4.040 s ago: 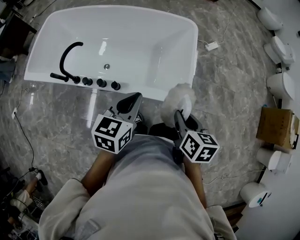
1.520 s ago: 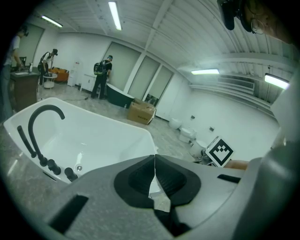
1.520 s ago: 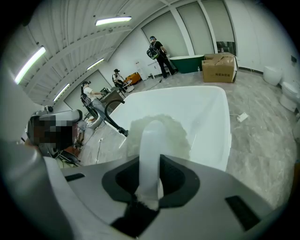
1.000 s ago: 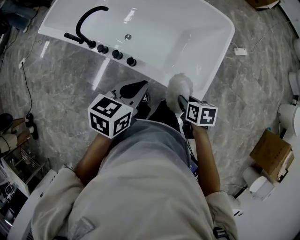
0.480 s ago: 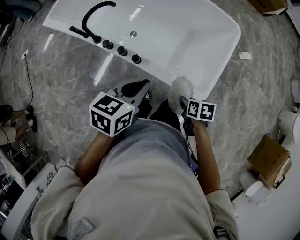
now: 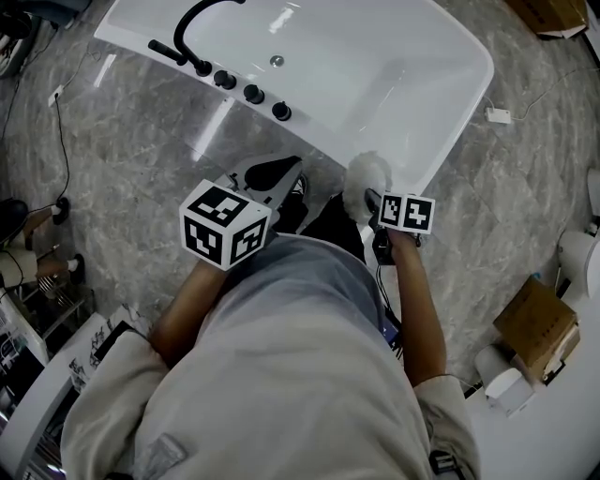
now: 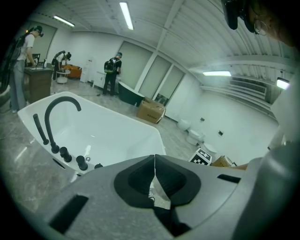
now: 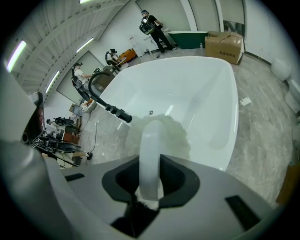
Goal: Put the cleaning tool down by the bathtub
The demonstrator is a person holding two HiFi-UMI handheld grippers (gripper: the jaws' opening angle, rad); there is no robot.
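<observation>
Ceiling strip lights flood the showroom evenly, throwing white glare streaks across the glossy bathtub and the polished marble floor. Shadows stay soft. Both gripper views bulge with fisheye distortion inside dark round vignettes, their nearest foreground soft and slightly out of focus.

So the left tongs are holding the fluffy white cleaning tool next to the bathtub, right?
No, the right tongs hold the fluffy white cleaning tool next to the bathtub; the right gripper view shows them shut on its handle.
</observation>
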